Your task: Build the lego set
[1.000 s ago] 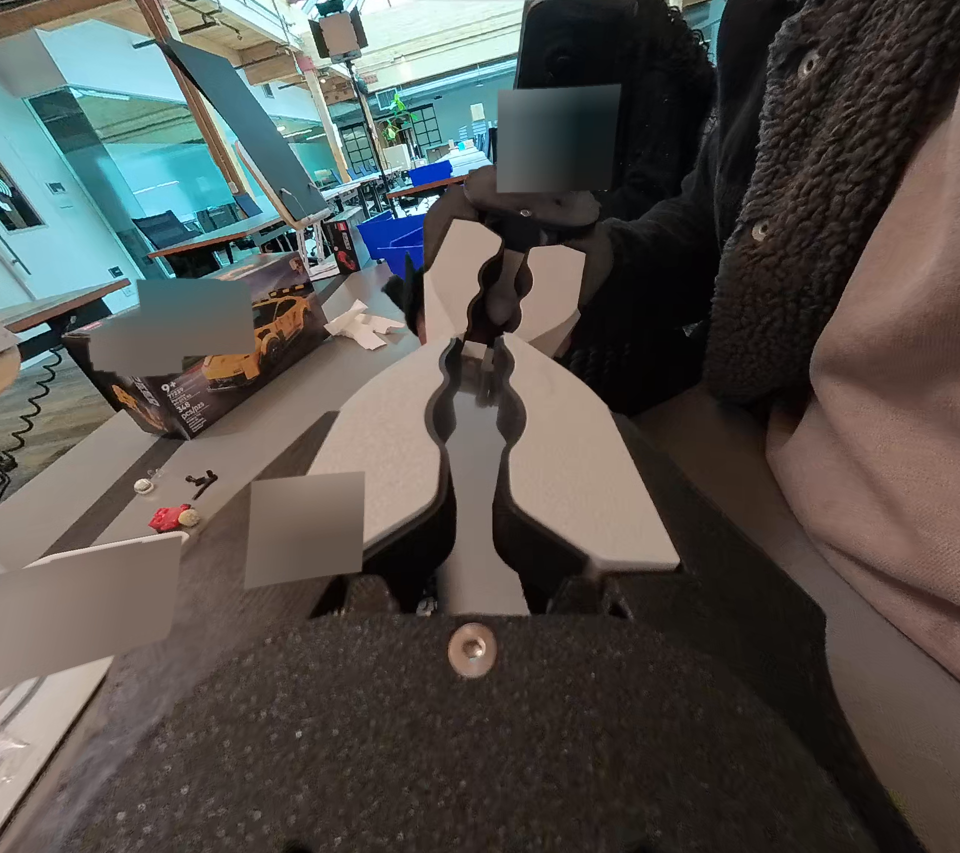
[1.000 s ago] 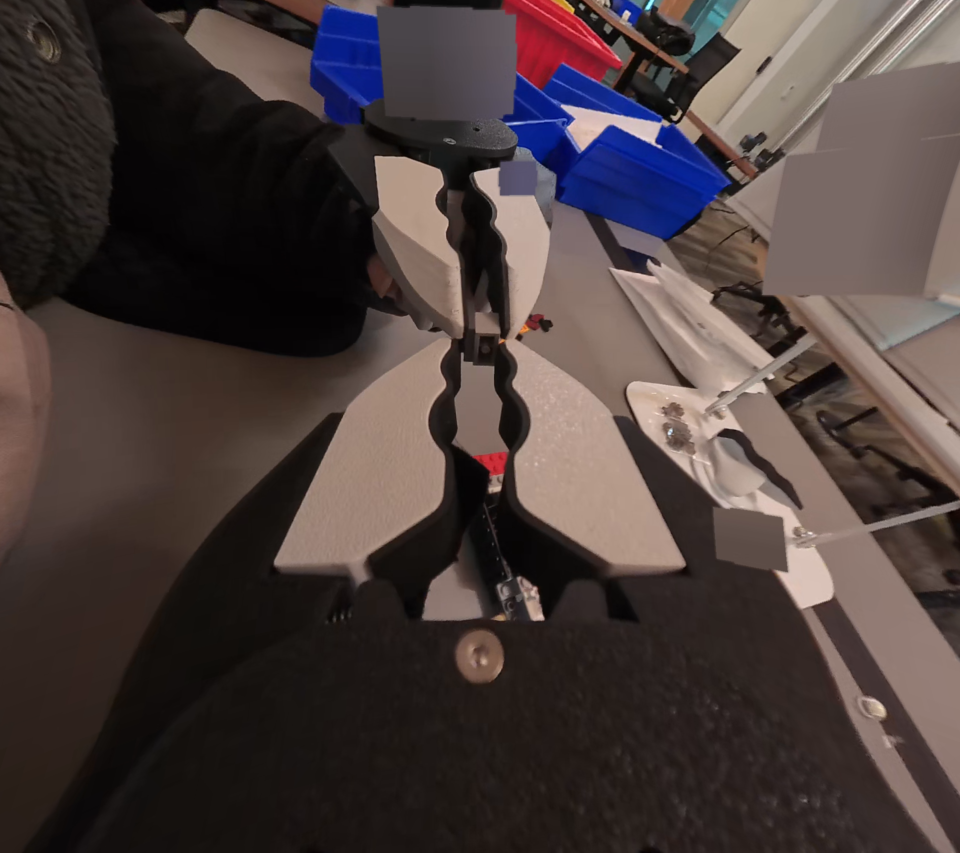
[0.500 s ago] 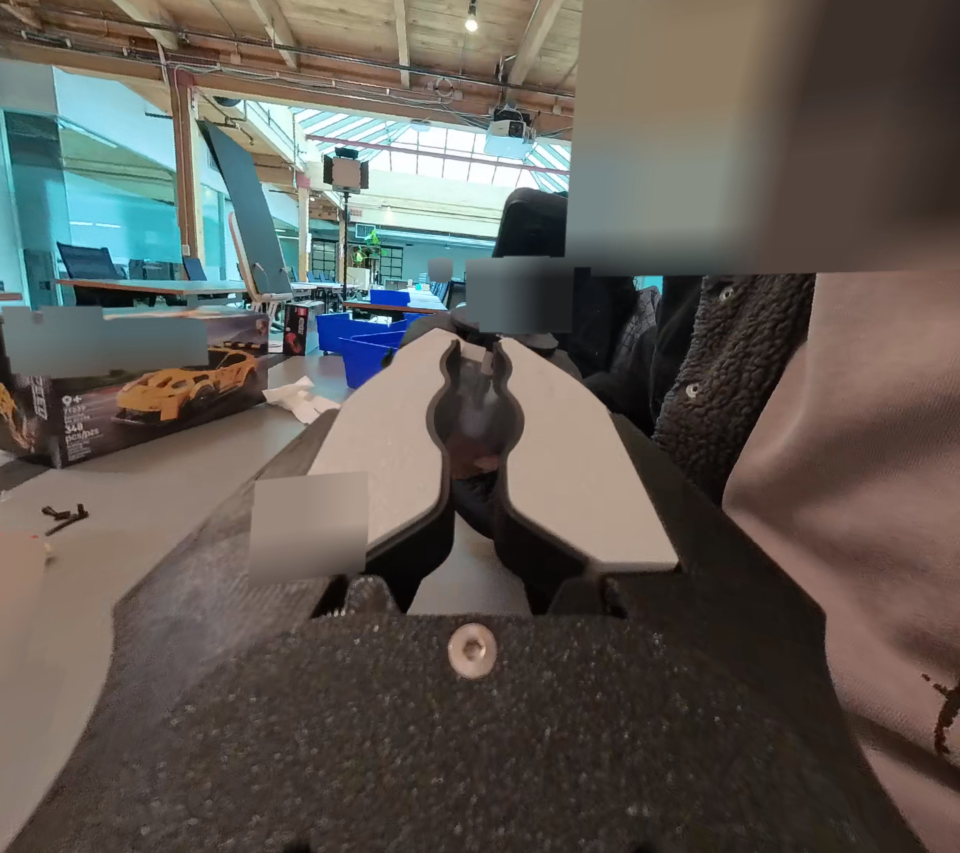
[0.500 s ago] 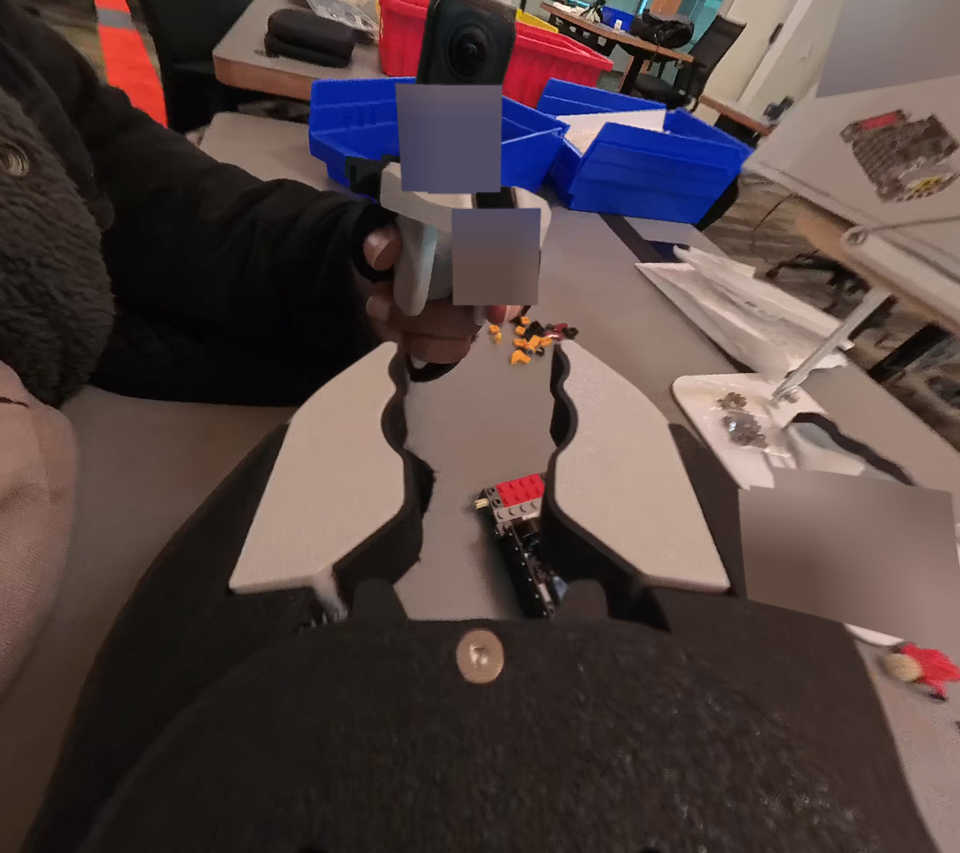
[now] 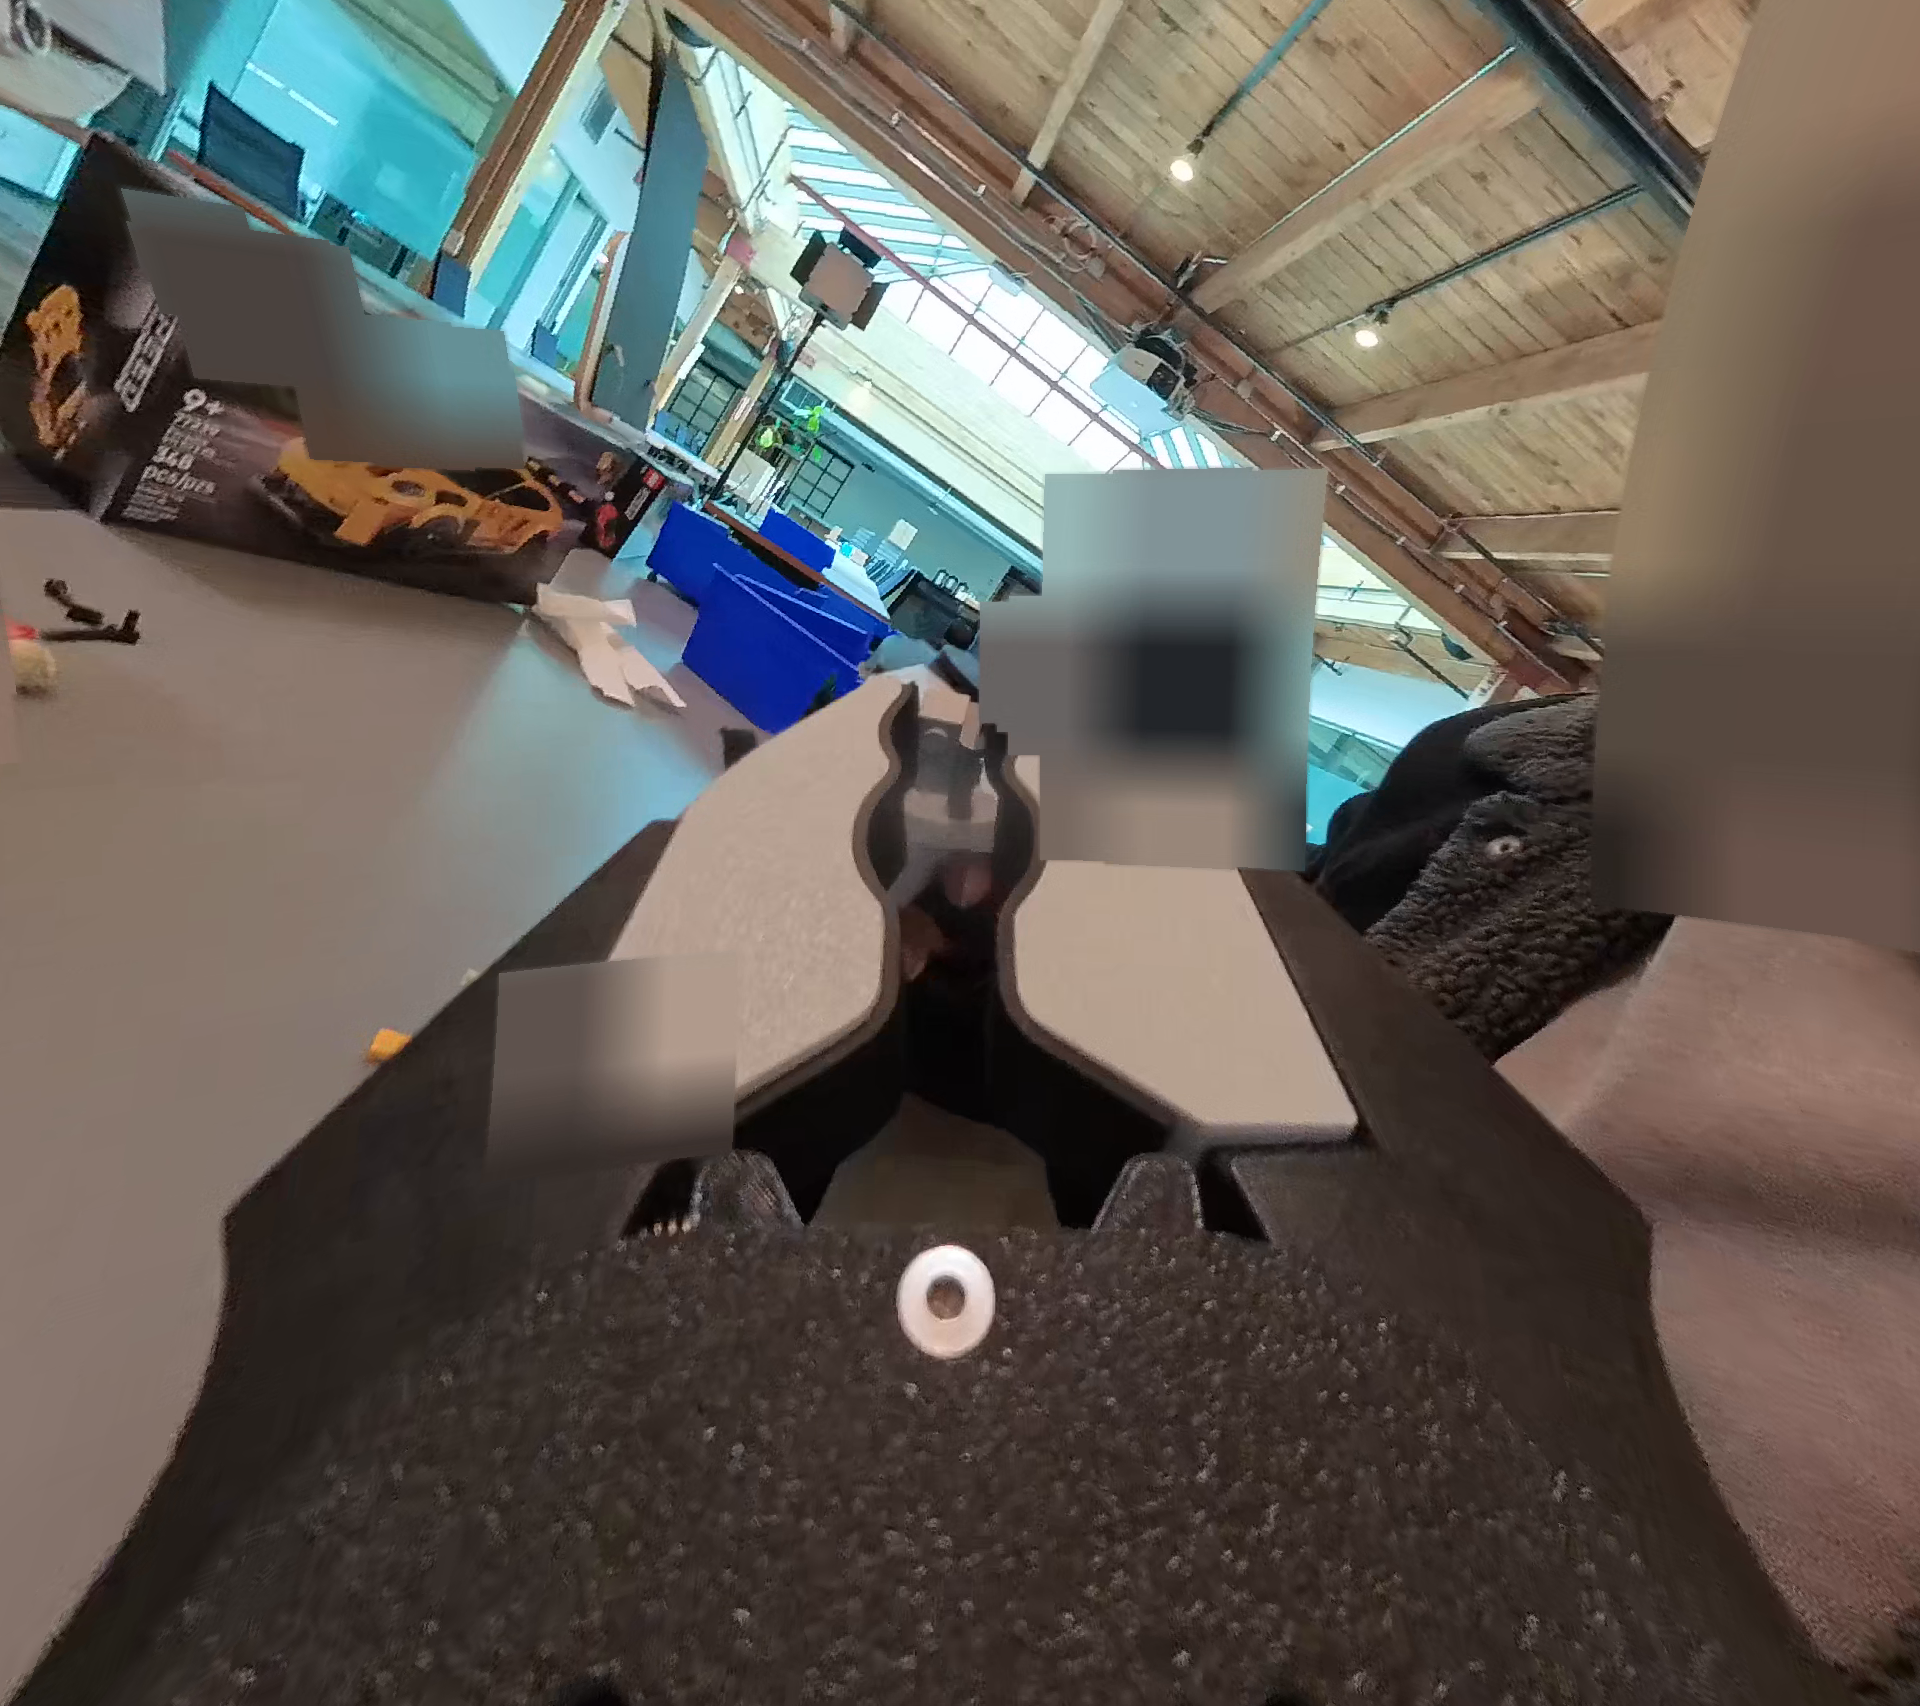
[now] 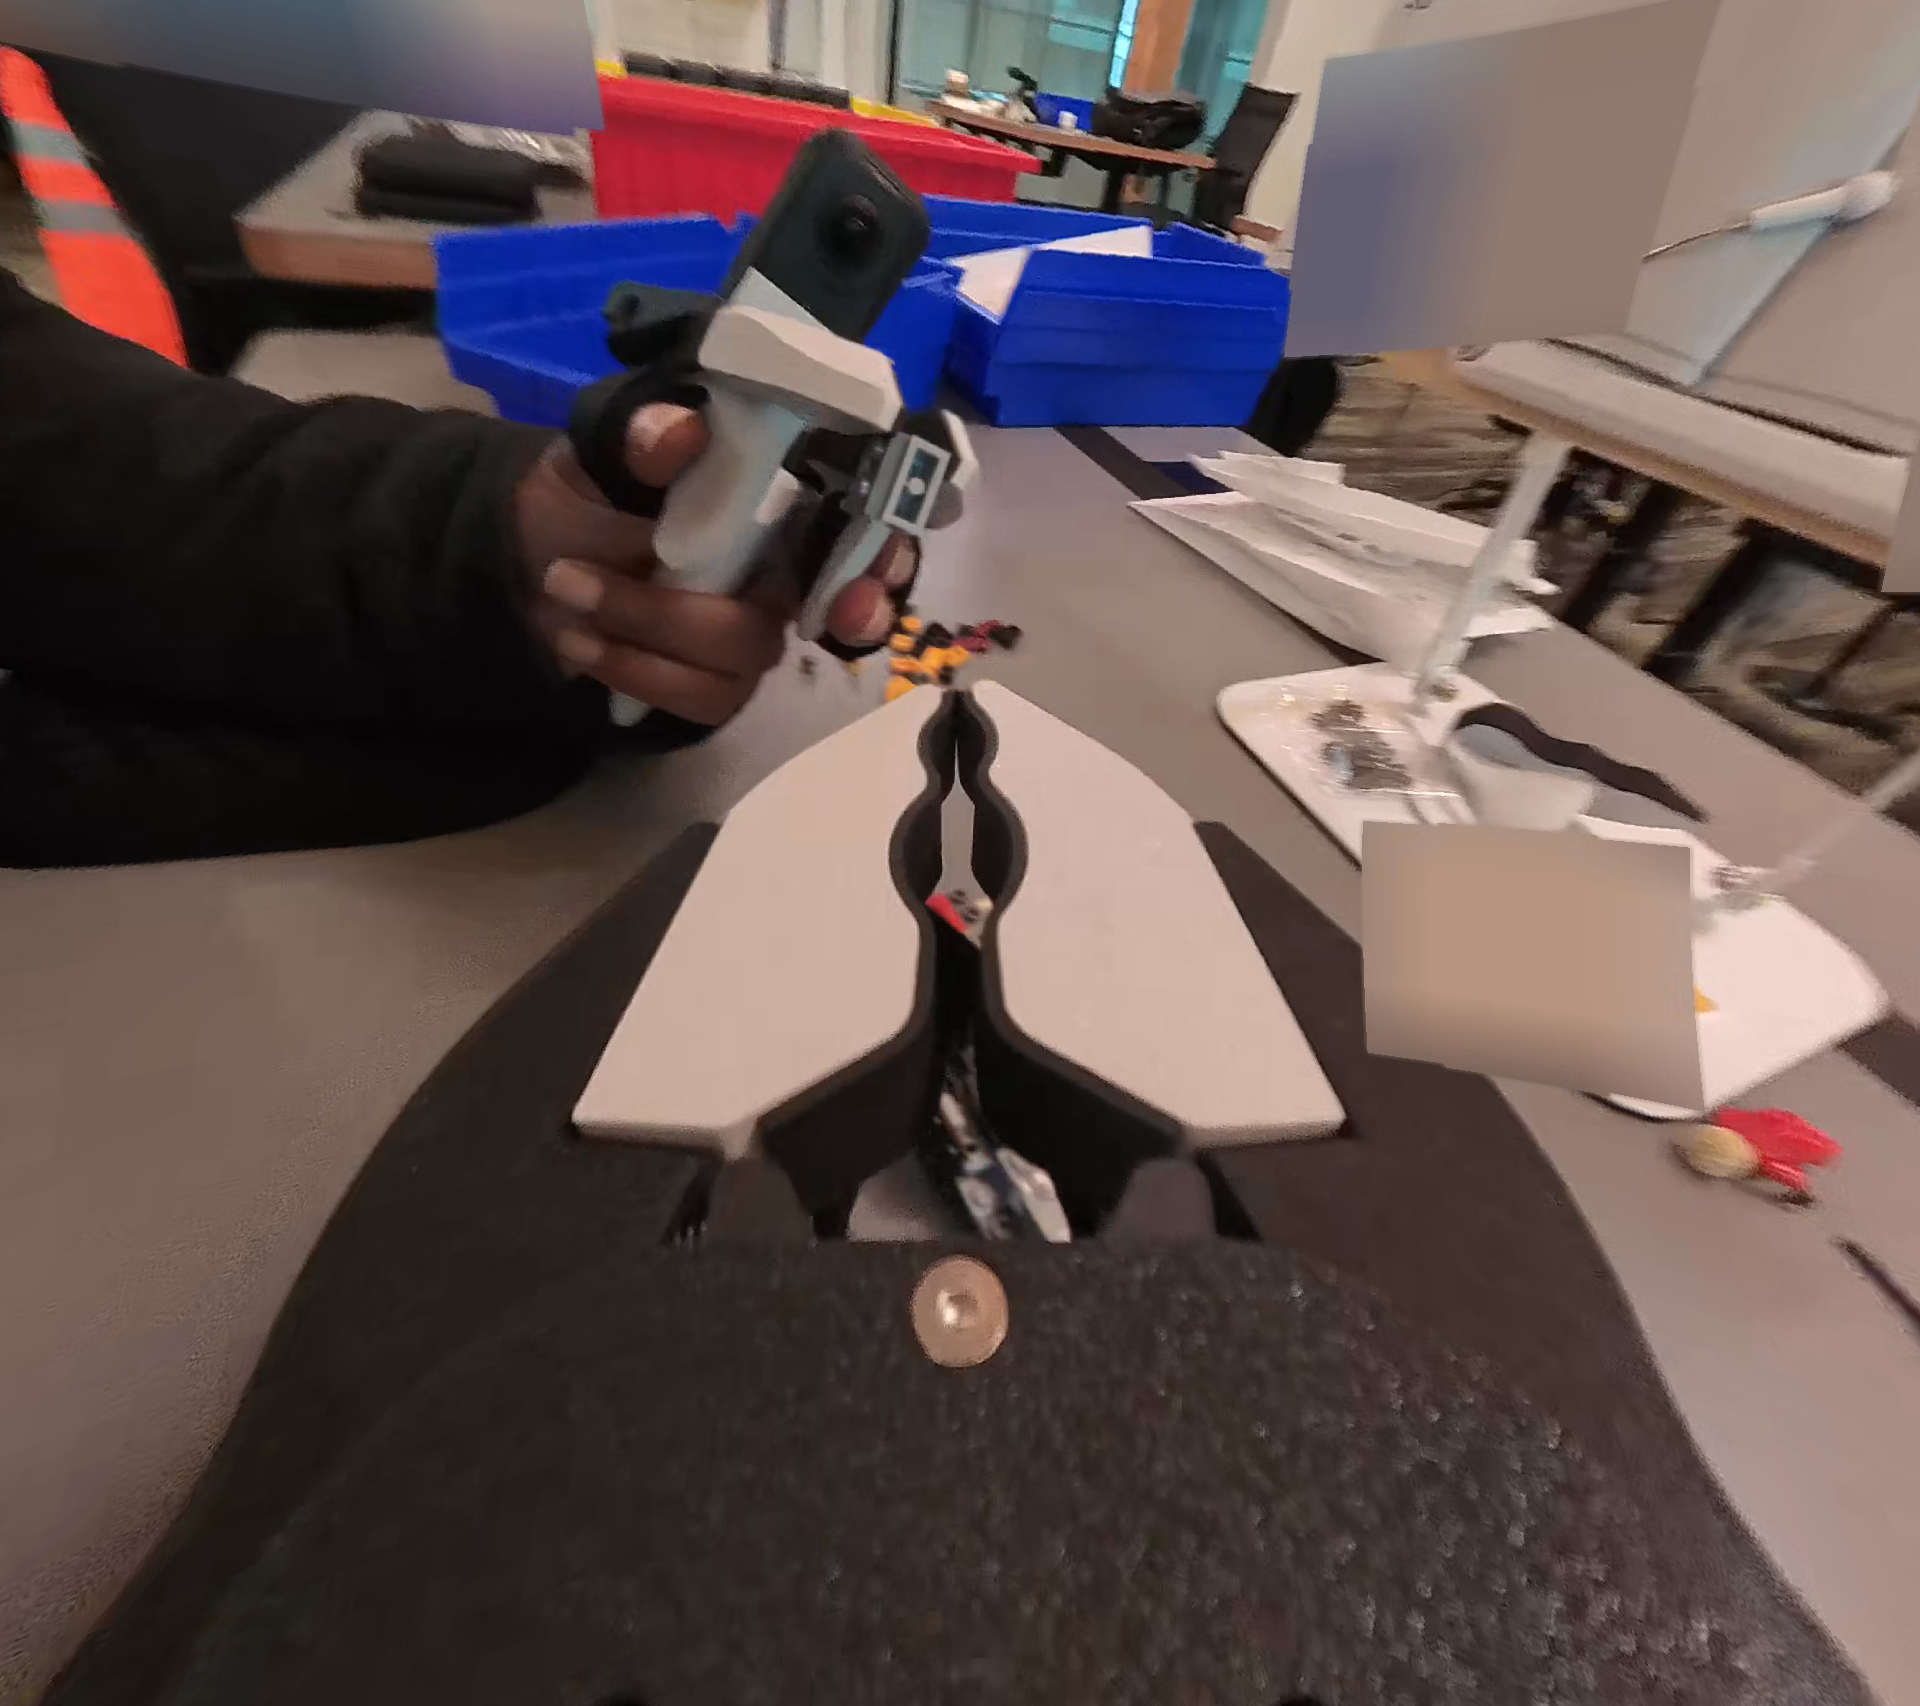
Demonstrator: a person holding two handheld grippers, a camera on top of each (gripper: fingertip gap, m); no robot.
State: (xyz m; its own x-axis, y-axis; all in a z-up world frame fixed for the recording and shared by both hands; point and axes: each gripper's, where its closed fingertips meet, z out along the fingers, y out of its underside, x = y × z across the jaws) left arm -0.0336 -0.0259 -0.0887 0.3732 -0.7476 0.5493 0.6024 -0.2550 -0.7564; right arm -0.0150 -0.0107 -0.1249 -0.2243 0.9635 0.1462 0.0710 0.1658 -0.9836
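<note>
My left gripper (image 5: 951,726) is raised off the grey table (image 5: 260,825) and tilted up towards the ceiling. It is shut on a small grey lego piece (image 5: 970,719) at its tips. My right gripper (image 6: 956,700) is shut with its tips together and nothing between them. It hovers low over the partly built red and black lego model (image 6: 961,910), which lies on the table and shows through the gap between the fingers. A hand (image 6: 665,617) holds the left gripper's handle just beyond. A pile of loose orange and black pieces (image 6: 935,648) lies past my right fingertips.
The lego box (image 5: 312,451), crumpled white paper (image 5: 613,648) and blue bins (image 5: 769,628) stand at the back. A white tray (image 6: 1278,721) with small dark parts, a metal stand (image 6: 1486,555) and folded papers (image 6: 1330,534) are at the right. The person's body (image 5: 1766,1137) is close by. There is about 5 centimetres between the tips of the two grippers.
The two grippers were tip to tip on the small grey piece. The right one opened, let go, drew back and shut again. The left one kept the piece and tilted upward.
</note>
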